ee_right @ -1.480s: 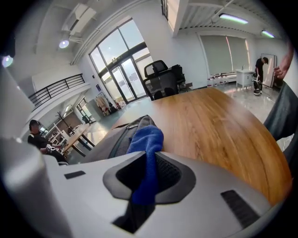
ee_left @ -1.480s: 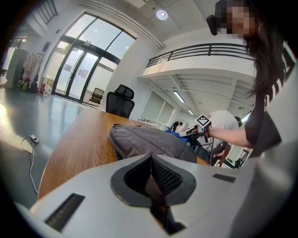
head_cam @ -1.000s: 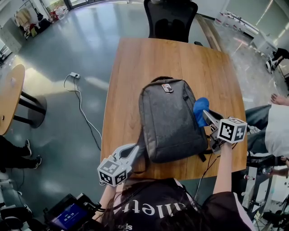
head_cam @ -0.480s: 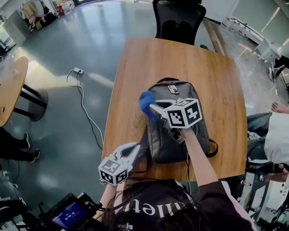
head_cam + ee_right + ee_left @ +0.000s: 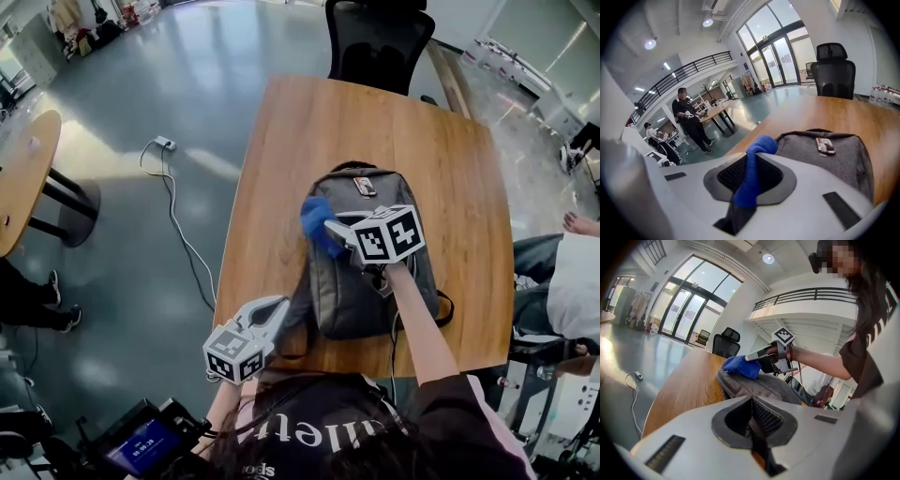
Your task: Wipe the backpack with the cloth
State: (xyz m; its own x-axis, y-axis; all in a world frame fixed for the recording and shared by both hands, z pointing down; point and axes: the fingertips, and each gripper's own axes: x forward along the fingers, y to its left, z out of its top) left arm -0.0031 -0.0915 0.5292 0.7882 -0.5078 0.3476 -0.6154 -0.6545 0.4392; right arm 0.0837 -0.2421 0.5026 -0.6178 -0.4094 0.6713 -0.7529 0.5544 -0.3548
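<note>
The backpack (image 5: pixel 342 286) is laid flat on its back in the middle of the wooden table (image 5: pixel 309 122). Its top handle is turned toward 12 o'clock, where an office chair (image 5: pixel 380 42) stands, so the broad grey front panel is offered upward for wiping.

The blue cloth (image 5: pixel 317 221) is pinched in the right gripper (image 5: pixel 339 230), whose jaws are closed on a narrow fold of it. The loose bunch is left hanging past the jaw tips, so that fabric rather than plastic meets the bag. That bunch is pressed against the backpack's upper left edge, at about 10 o'clock on the panel and just below the small tag (image 5: pixel 364 186) near the top. The gripper is held low and slanted across the panel from 4 o'clock. This appears suited to dragging the cloth along the surface rather than dabbing at it.

The left gripper (image 5: pixel 272 314) is kept at the backpack's 7 o'clock corner, close beside the shoulder strap. Its jaws are brought together, and nothing can be made out between them. It is probably stationed there to steady the bag against the wiping strokes, though contact with the strap cannot be confirmed.

Wiping is judged to be under way, with most of the panel toward 3 and 6 o'clock yet to be covered.
</note>
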